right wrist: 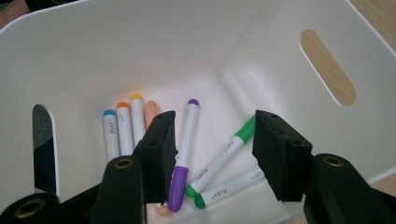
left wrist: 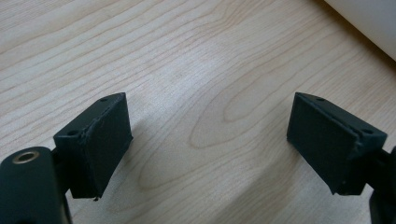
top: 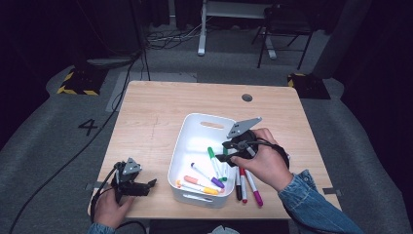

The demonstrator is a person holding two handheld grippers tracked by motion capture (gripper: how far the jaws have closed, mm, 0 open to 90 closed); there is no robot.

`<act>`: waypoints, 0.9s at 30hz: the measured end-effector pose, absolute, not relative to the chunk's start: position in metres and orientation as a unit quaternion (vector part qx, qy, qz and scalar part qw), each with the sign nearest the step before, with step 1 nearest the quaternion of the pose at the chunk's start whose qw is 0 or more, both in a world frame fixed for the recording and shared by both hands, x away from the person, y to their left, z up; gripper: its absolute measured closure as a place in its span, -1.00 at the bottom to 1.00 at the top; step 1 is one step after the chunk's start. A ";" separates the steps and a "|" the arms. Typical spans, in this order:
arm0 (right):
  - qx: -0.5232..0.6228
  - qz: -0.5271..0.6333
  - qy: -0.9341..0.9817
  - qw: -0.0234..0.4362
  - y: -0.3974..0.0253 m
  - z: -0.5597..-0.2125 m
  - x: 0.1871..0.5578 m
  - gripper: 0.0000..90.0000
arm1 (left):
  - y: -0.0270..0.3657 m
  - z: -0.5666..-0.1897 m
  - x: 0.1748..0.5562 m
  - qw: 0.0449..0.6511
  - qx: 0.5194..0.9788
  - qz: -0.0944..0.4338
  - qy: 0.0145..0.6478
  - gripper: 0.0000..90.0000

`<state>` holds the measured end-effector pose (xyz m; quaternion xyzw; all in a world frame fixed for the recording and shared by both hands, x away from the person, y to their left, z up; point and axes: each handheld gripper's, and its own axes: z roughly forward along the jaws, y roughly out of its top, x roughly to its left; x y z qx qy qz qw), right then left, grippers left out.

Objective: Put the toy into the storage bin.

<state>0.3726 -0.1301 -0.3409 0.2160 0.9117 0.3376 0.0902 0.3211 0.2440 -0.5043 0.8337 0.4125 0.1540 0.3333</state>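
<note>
A light wooden table (top: 160,112) seen from above holds a white plastic bin with slot handles (top: 187,131) near its middle. The right gripper (top: 225,152), held in a person's hand with a denim sleeve, hovers over the bin's right edge, pointing down into it. In the right gripper view its two black jaws stand apart with nothing between them; the white marker with purple cap (right wrist: 183,158) lies on the bin floor below, just beside the left jaw, and a white marker with green cap (right wrist: 224,153) slants beneath the gap toward the right jaw. Neither marker is touched by the jaws.

Inside the bin, further markers lie side by side near one wall: a blue-tipped marker (right wrist: 110,135), an orange-tipped marker (right wrist: 123,130), a yellow-tipped marker (right wrist: 137,121) and a peach-coloured marker (right wrist: 151,112). A second green-capped marker (right wrist: 229,189) lies close to the first.

Outside the bin, on the table just beside its right wall, three markers lie together: a black marker (top: 238,187), a red marker (top: 243,185) and a magenta-capped marker (top: 255,191).

The left gripper (top: 148,184) rests at the table's near left corner, well apart from the bin. In the left gripper view its jaws are spread wide over bare wood, holding nothing.
</note>
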 end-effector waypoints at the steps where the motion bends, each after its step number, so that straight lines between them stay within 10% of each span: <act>1: 0.219 0.339 0.910 0.090 -0.133 -0.340 0.373 0.12 | 0.244 -0.504 0.321 0.333 0.834 0.154 0.413 -0.69; 27: 0.307 0.330 0.888 0.092 -0.212 -0.372 0.363 0.16 | 0.244 -0.505 0.322 0.334 0.831 0.152 0.418 -0.68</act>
